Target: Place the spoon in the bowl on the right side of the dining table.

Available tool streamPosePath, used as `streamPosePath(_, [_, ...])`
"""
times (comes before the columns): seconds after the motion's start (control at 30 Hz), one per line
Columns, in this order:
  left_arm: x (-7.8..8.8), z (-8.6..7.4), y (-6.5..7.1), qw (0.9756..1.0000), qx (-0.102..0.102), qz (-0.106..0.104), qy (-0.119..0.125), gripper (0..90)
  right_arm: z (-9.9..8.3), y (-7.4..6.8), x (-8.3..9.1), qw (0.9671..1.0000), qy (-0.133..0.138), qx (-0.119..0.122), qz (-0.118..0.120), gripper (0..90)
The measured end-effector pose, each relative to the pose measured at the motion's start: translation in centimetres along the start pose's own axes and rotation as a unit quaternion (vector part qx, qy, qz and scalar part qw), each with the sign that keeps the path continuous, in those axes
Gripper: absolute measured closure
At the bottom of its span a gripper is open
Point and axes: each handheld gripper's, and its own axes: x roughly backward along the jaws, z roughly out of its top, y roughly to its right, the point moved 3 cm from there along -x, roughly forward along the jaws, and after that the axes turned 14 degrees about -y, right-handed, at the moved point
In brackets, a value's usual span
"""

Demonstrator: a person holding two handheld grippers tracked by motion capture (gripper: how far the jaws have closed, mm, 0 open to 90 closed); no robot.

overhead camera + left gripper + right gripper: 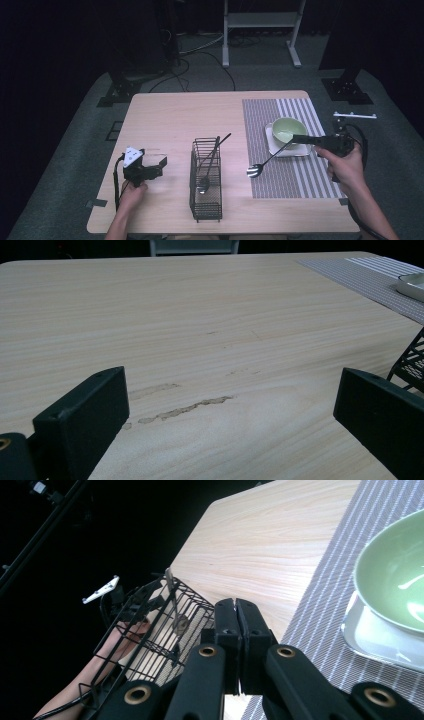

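Above the striped mat (295, 150), the right gripper (300, 139) is clamped on one spoon (265, 164), whose bowl hangs over the mat beside the single wire basket (206, 180). A second spoon (210, 167) leans in that basket. One green bowl (287, 130) sits on one white plate (272, 145). The left gripper (157, 167) rests on the table (175, 115), jaws apart, holding nothing.

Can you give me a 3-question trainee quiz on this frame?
1. True or false: the right gripper is shut on the fork.
2. What sits inside the wire basket? A) a spoon B) a cup C) nothing
3. Fill in: the green bowl rests on a white ____, on the striped placemat.

Key: 1 true; 2 A, the spoon; 3 the plate.
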Motion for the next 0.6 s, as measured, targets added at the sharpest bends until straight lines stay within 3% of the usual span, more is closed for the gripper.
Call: streamPosePath(0.6, [0.0,0.0,0.0,1.0,0.0,0.0,0.0,0.4,-0.2,2.1,1.1,0.9994,0.015,-0.023,-0.02,88.4])
